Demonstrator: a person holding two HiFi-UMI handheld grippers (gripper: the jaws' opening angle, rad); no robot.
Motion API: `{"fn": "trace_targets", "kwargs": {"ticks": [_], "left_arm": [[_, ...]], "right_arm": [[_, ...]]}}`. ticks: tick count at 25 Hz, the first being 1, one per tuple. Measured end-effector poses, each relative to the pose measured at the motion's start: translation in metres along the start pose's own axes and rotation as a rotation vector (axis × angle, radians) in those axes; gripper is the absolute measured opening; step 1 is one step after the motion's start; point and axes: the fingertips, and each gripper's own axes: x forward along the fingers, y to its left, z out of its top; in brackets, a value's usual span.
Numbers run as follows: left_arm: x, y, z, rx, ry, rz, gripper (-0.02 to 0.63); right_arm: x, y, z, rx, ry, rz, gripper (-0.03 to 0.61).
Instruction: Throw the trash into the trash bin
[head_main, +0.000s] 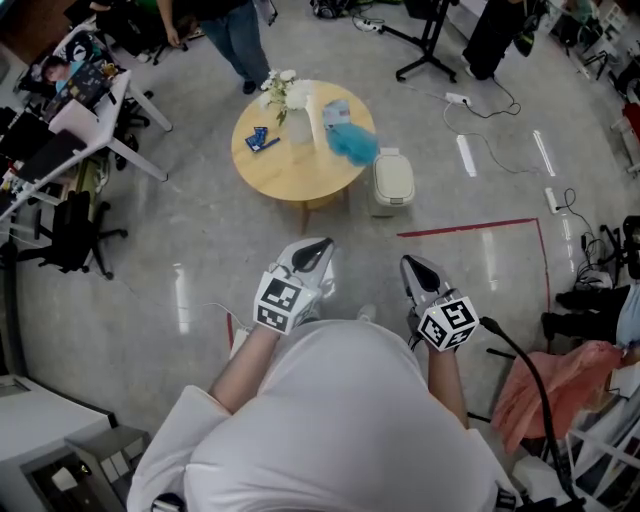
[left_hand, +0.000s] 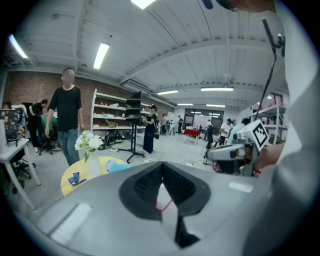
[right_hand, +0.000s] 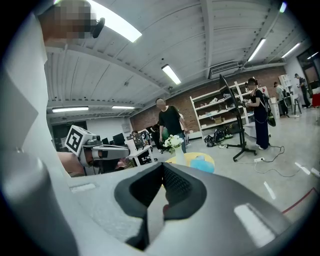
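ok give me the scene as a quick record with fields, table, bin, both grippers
table: round light wooden table, ahead of the person
on table: turquoise crumpled wad; small blue packet; white flowers in a white vase
bin: white lidded trash bin, on the floor at the table's right edge, lid looks closed
left hand-held gripper: shut, empty, near the body
right hand-held gripper: shut, empty, near the body
bystander: person in dark top, beyond the table
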Motion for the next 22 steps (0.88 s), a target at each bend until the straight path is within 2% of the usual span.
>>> {"fn": "trace_targets", "kwargs": {"ticks": [12, 22], "left_arm": [[0.010, -0.014, -0.014, -0.006, 0.012, 0.014, 0.006], [0.033, -0.038, -0.014, -0.016, 0.023, 0.047, 0.006]], "right_arm": [[-0.008, -0.013, -0.003, 0.017, 0.004, 0.041, 0.000], [-0.028, -0.041, -0.003, 0.017, 0.002, 0.081, 0.000]]}}
